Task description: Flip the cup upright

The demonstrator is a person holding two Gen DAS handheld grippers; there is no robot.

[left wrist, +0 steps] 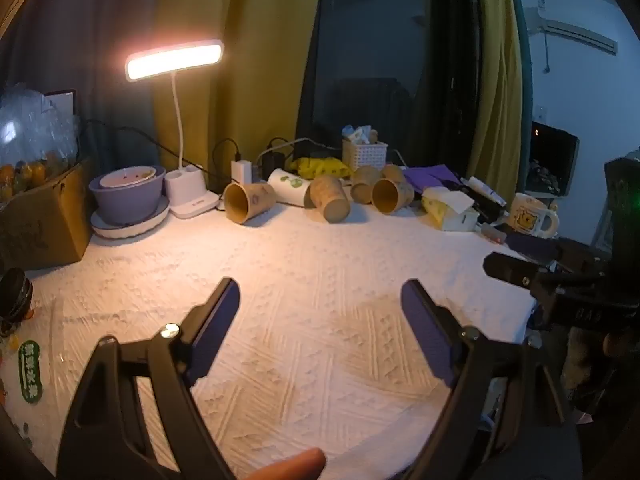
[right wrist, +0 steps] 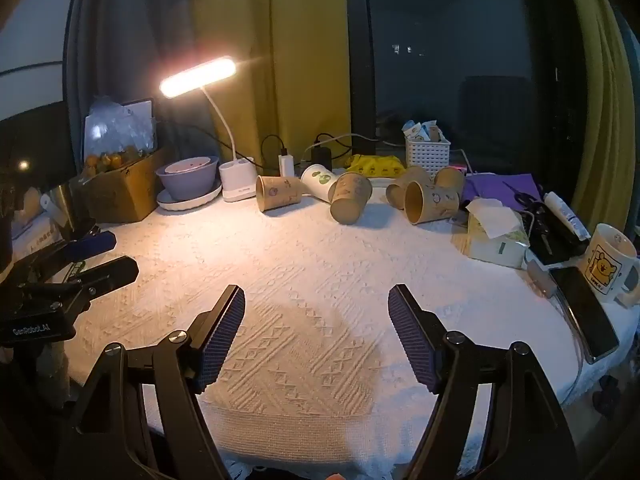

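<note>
Several brown paper cups lie on their sides at the far edge of the white cloth: one at the left (left wrist: 247, 201) (right wrist: 277, 192), one in the middle with its base toward me (left wrist: 330, 199) (right wrist: 351, 197), one at the right (left wrist: 390, 195) (right wrist: 430, 201). A white cup with green print (left wrist: 290, 187) (right wrist: 319, 180) lies between them. My left gripper (left wrist: 320, 300) is open and empty above the near cloth. My right gripper (right wrist: 316, 304) is open and empty, also far from the cups. The right gripper shows at the right edge of the left wrist view (left wrist: 516, 268).
A lit desk lamp (right wrist: 198, 76), a purple bowl on a plate (right wrist: 188, 180), a cardboard box (right wrist: 120, 192), a white basket (right wrist: 427, 152), a tissue pack (right wrist: 496, 236), a phone (right wrist: 584, 312) and a cartoon mug (right wrist: 608, 260) ring the cloth (right wrist: 320, 264).
</note>
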